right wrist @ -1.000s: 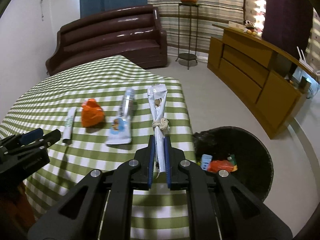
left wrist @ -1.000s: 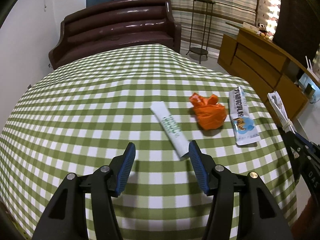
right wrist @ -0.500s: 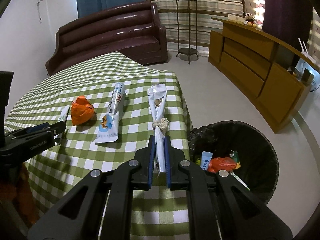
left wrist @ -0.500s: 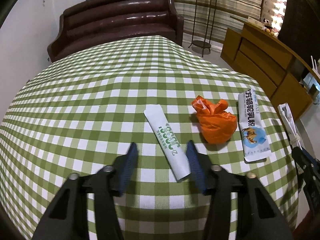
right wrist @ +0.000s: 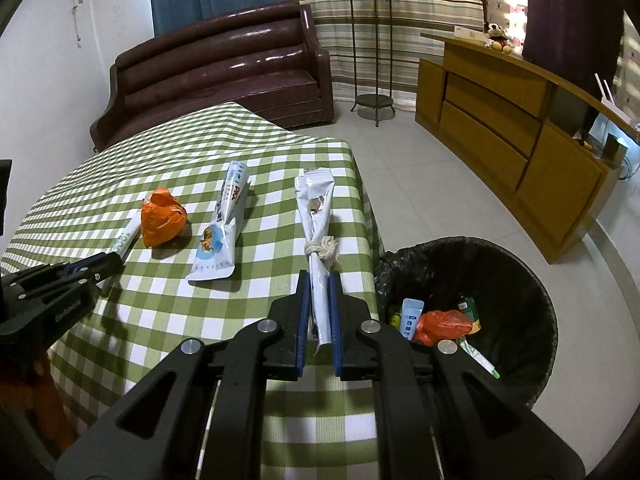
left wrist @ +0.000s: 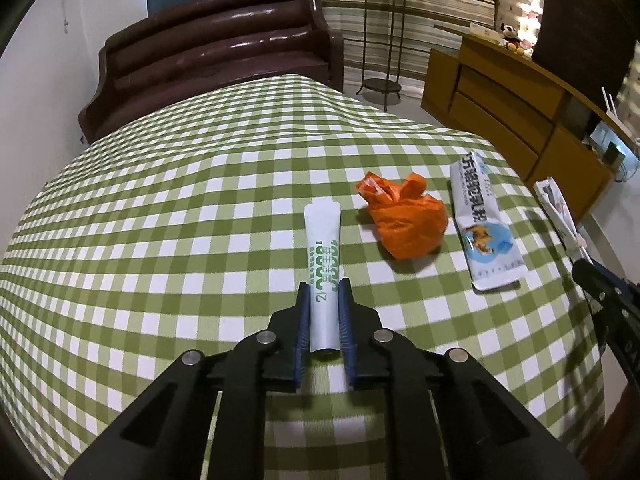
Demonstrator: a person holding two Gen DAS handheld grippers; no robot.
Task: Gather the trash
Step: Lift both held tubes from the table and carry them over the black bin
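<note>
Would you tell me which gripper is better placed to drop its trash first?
Probably the right gripper: it is shut on the white knotted wrapper, beside the black-lined trash bin. The left gripper grips the white tube sachet farther away.

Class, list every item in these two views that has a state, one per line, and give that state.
left gripper: shut on the white tube
right gripper: shut on the knotted wrapper
orange bag: crumpled, lying loose on the tablecloth
blue-white sachet: flat on the tablecloth, untouched
trash bin: open, lined, partly filled

Four pieces of trash: two white sachets [left wrist: 323,264] [left wrist: 482,220], one orange bag [left wrist: 406,216], one knotted wrapper [right wrist: 318,232].
</note>
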